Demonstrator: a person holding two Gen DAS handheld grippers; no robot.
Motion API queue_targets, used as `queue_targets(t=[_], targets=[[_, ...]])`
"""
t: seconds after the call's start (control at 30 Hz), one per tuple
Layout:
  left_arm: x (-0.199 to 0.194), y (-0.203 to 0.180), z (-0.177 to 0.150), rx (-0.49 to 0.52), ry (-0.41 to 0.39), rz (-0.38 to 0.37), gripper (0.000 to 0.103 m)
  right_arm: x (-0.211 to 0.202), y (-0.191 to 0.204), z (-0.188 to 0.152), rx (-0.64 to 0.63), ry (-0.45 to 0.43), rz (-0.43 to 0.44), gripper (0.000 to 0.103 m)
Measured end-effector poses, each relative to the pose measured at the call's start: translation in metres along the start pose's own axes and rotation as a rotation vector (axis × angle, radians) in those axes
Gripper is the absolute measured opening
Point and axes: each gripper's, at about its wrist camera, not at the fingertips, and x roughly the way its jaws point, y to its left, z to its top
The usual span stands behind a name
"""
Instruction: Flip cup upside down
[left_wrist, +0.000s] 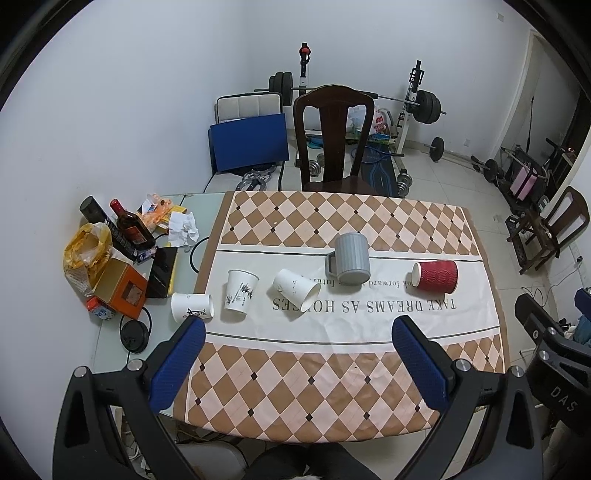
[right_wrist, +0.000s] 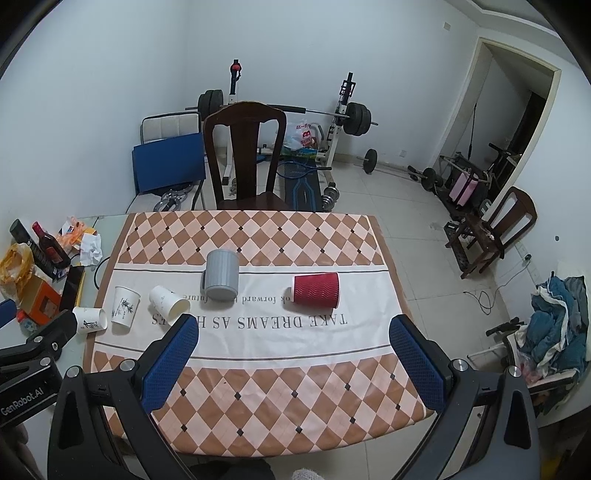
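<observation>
The gray mug (left_wrist: 349, 263) covers the middle of the smaller text line on the tablecloth (left_wrist: 354, 384), and the tipped white cup (left_wrist: 296, 289) hides letters of the large line. In the right wrist view the left finger (right_wrist: 170, 363) hides more letters. The bottle (left_wrist: 130, 225) label is too small to read. The table's (left_wrist: 110, 354) near edge is cut off behind the gripper bodies.

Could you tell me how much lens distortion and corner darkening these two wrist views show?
Left wrist view: strong fisheye bowing, the tablecloth edges curve, corners are black, and lighting is even with soft shadows. Right wrist view: the same dark corners, the doorway frame bends, and the red cup stays sharp.
</observation>
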Motion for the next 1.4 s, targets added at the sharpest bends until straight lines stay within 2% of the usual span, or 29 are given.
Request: queue_targets(t=[1.3,1.4], targets=[[0.001,-0.002,0.003,-0.001,0.001,-0.002,0.103,0.004,0.001,0.003,-0.003,0.005,-0.002,0.103],[0.001,-0.001,0.001,-0.002,0.001,-0.003,0.103,0.004,-0.005,0.012,-0.003,0.005,-0.002,0.103]])
